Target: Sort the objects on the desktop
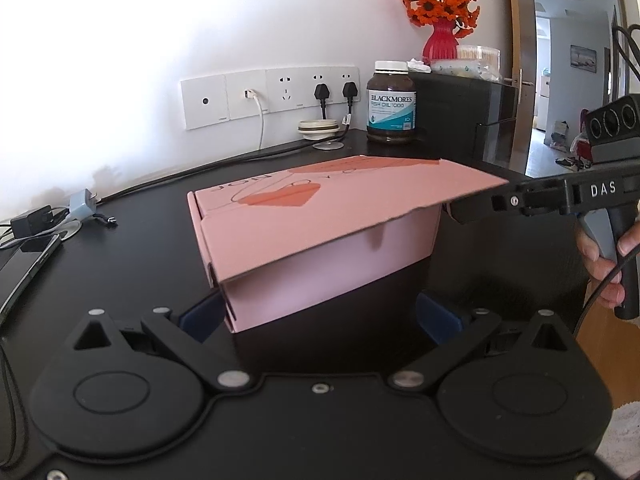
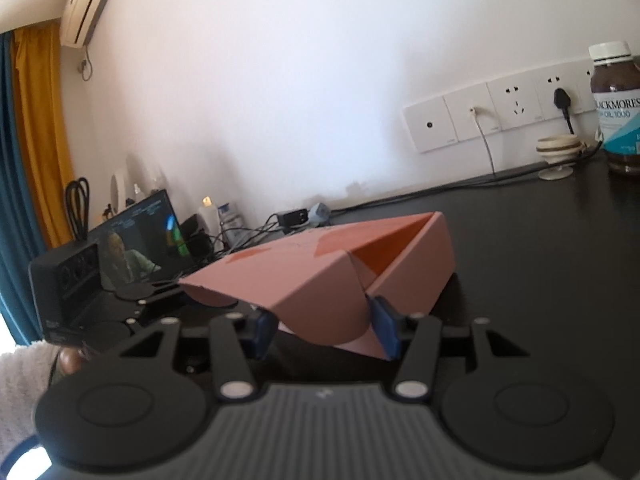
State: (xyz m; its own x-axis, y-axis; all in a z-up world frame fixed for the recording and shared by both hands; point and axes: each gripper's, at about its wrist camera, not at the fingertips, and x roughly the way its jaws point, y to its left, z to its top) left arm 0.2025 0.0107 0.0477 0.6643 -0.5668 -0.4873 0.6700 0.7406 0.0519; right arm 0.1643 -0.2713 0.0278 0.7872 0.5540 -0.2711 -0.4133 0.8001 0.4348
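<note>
A pink cardboard box [image 1: 320, 256] sits on the black desk [image 1: 120, 264], its hinged lid [image 1: 352, 196] tilted half open. My left gripper [image 1: 320, 316] is open, and the box's near corner lies between its blue pads [image 1: 200, 316], close to the left one. My right gripper [image 1: 464, 210] reaches in from the right at the lid's corner. In the right wrist view the right gripper [image 2: 324, 330] is shut on the lid's front flap [image 2: 320, 304], which fills the gap between its pads [image 2: 386, 328]. The box's orange inside [image 2: 380, 256] shows under the raised lid.
A brown fish oil bottle [image 1: 391, 104] and a small cream dish [image 1: 319, 128] stand by the wall sockets [image 1: 268, 96]. Behind are a black cabinet [image 1: 460, 116] and a red vase of orange flowers [image 1: 440, 20]. A phone [image 1: 28, 268], chargers and cables lie at the left.
</note>
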